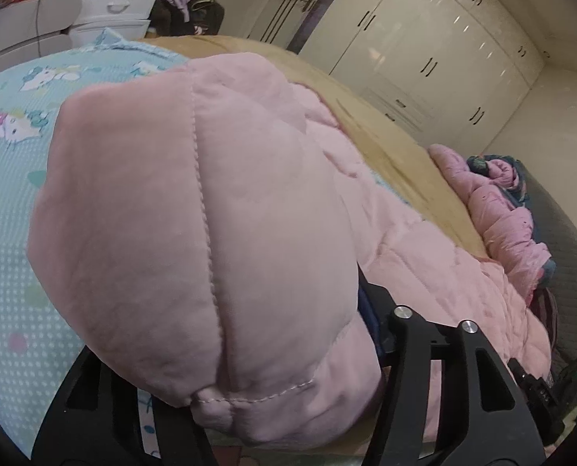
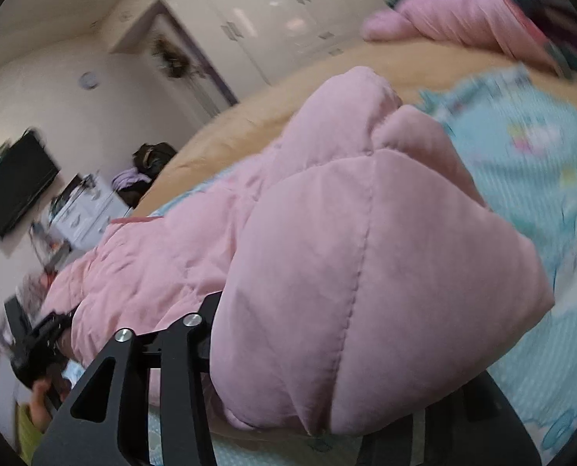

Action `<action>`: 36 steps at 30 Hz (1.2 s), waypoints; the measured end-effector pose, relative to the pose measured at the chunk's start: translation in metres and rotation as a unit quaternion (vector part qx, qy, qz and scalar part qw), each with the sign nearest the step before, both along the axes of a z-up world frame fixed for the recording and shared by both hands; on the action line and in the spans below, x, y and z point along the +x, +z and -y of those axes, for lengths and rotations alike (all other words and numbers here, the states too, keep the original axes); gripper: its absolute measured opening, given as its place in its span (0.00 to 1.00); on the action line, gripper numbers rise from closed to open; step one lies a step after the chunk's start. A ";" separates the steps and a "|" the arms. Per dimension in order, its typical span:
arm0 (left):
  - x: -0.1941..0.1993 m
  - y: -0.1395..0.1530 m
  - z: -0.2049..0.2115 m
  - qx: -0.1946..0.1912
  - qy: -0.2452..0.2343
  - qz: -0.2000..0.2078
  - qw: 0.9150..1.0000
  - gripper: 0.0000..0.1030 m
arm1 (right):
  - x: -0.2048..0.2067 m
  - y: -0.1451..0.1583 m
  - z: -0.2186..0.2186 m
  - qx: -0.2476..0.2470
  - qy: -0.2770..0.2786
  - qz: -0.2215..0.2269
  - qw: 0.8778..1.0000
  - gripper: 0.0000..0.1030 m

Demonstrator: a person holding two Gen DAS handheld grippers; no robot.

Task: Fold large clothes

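Observation:
A pink padded coat (image 1: 195, 202) lies across the bed, and a thick fold of it bulges up between the fingers of my left gripper (image 1: 230, 334), which is shut on it. Its fingertips are buried in the fabric; only the black right finger (image 1: 409, 334) shows clearly. The right wrist view is blurred. In it another puffy fold of the same coat (image 2: 366, 256) fills my right gripper (image 2: 346, 353), shut on it, with the pads hidden. The rest of the coat stretches between the two grippers. At the left edge a hand holds the other gripper's black body (image 2: 40, 349).
The bed has a light blue cartoon-print sheet (image 1: 13, 202) over a tan blanket (image 1: 385, 132). A crumpled pink quilt (image 1: 498, 209) lies at the far end. White wardrobes (image 1: 436, 50), a white drawer unit (image 1: 113, 4) and a wall television (image 2: 13, 186) ring the room.

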State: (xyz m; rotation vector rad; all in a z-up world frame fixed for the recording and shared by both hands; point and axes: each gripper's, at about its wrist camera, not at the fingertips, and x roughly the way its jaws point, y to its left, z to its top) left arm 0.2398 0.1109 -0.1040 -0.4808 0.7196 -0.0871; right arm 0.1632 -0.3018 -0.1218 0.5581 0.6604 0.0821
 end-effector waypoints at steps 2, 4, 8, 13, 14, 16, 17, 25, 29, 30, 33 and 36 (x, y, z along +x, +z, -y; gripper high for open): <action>-0.001 -0.006 -0.001 0.006 0.007 -0.007 1.000 0.58 | 0.000 -0.009 0.002 0.012 -0.008 -0.011 1.000 0.52; -0.002 -0.009 -0.002 0.004 0.012 -0.012 1.000 0.63 | -0.002 -0.020 0.011 0.058 -0.021 -0.026 0.998 0.66; -0.007 -0.016 -0.008 0.004 0.017 -0.030 0.999 0.78 | -0.005 -0.048 0.034 0.153 -0.055 -0.073 0.984 0.90; -0.019 -0.007 -0.011 0.036 0.031 -0.037 0.998 0.92 | -0.019 -0.036 0.041 0.129 -0.066 -0.077 0.987 0.96; -0.022 -0.006 -0.012 0.038 0.031 -0.038 0.998 0.92 | -0.020 -0.034 0.043 0.129 -0.069 -0.079 0.986 0.96; -0.027 -0.003 -0.014 0.045 0.031 -0.034 0.998 0.92 | -0.030 -0.028 0.051 0.125 -0.086 -0.075 0.986 0.96; -0.030 -0.003 -0.015 0.047 0.031 -0.034 0.998 0.92 | -0.034 -0.025 0.054 0.126 -0.087 -0.073 0.985 0.96; -0.057 0.017 -0.018 0.078 0.044 -0.021 0.996 0.92 | -0.068 0.006 0.071 0.096 -0.123 -0.042 0.987 0.96; -0.080 0.044 -0.016 0.112 0.049 0.020 0.992 0.91 | -0.083 0.039 0.063 0.034 -0.108 -0.007 0.994 0.96; -0.087 0.053 -0.015 0.119 0.047 0.032 0.991 0.91 | -0.087 0.046 0.059 0.014 -0.103 0.002 0.995 0.96; -0.104 0.074 -0.011 0.133 0.038 0.055 0.989 0.91 | -0.103 0.077 0.033 -0.066 -0.081 0.047 0.993 0.96; -0.120 0.090 -0.003 0.143 0.026 0.073 0.987 0.91 | -0.118 0.101 0.006 -0.130 -0.053 0.084 0.987 0.96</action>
